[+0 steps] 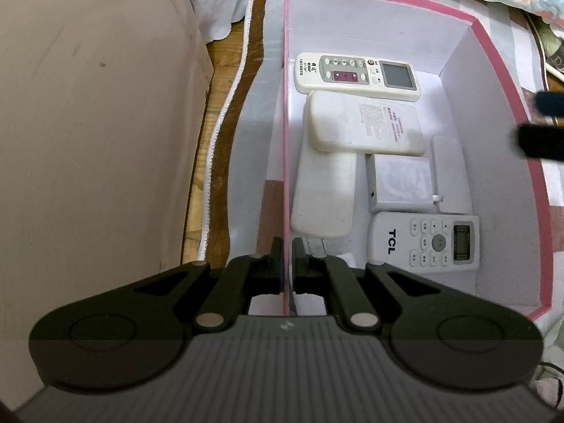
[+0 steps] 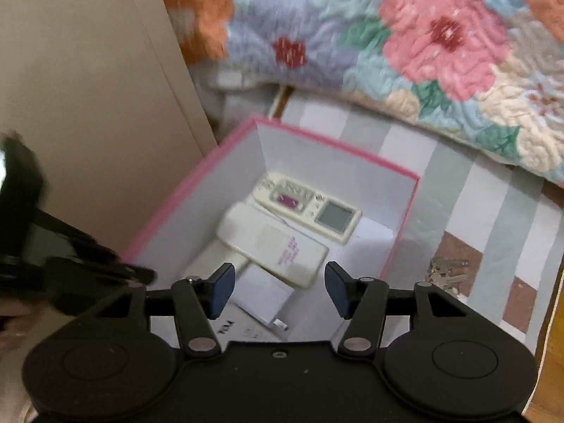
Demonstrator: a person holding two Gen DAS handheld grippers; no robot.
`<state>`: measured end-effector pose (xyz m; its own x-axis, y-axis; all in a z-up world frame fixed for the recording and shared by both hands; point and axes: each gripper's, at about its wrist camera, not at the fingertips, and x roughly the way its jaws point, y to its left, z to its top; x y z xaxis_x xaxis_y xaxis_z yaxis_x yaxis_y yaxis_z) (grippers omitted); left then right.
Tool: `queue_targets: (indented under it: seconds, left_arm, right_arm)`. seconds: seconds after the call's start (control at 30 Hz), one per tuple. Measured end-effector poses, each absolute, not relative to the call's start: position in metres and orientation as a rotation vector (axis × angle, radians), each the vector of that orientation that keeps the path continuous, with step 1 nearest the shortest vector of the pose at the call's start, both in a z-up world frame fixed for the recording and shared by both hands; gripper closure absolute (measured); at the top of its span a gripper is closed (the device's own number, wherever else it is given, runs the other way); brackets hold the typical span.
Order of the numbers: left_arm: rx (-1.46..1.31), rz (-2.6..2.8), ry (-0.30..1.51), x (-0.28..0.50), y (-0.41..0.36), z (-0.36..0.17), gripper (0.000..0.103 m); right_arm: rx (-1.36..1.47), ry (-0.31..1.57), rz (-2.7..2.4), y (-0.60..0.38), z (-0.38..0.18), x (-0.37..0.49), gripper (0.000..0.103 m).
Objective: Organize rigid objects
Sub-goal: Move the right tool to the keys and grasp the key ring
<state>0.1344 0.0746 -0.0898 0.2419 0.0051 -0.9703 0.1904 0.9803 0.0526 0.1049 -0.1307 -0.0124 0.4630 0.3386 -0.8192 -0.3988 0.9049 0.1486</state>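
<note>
At the bottom centre of the left view, the left tongs (image 1: 288,259) pinch the pink box (image 1: 493,70) wall. The right tongs (image 2: 278,290) hang wide and empty. Farther up, remotes such as the TCL remote (image 1: 424,243) lie inside. A tug could probably tip the box and scatter them.

Both wrist views look down, sharing the pink box (image 1: 500,81) (image 2: 197,165).

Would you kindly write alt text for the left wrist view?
The left claw is shut on the near wall of a pink-edged box. Inside lie three cream remotes, a white TCL remote and two white adapters. A beige panel stands on the left.
</note>
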Motion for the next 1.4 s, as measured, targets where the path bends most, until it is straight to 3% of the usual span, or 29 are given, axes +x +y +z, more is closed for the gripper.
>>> queue_targets:
  seconds: [0.17, 0.37, 1.07, 1.17, 1.2, 1.23, 1.4]
  left_arm:
    - [0.182, -0.126, 1.321, 0.134, 0.073, -0.090, 0.099]
    - [0.190, -0.123, 1.326, 0.134, 0.072, -0.090, 0.099]
    - [0.199, -0.127, 1.343, 0.137, 0.073, -0.091, 0.101]
    - [0.200, -0.128, 1.345, 0.137, 0.073, -0.091, 0.101]
    - [0.201, -0.128, 1.346, 0.137, 0.073, -0.091, 0.101]
    - [0.201, -0.128, 1.347, 0.137, 0.073, -0.091, 0.101]
    - [0.206, -0.128, 1.346, 0.136, 0.072, -0.092, 0.100]
  right_arm:
    - [-0.048, 0.919, 0.483, -0.163, 0.015, 0.094, 0.040]
    - [-0.071, 0.812, 0.429, -0.205, 0.006, 0.093, 0.035]
    - [-0.087, 0.978, 0.166, -0.250, -0.151, 0.165, 0.036]
    - [-0.064, 0.961, 0.152, -0.255, -0.161, 0.162, 0.050]
    - [-0.052, 0.956, 0.160, -0.255, -0.159, 0.158, 0.069]
    - [-0.045, 0.959, 0.156, -0.255, -0.157, 0.156, 0.075]
    - [0.107, 0.915, 0.182, -0.265, -0.145, 0.130, 0.076]
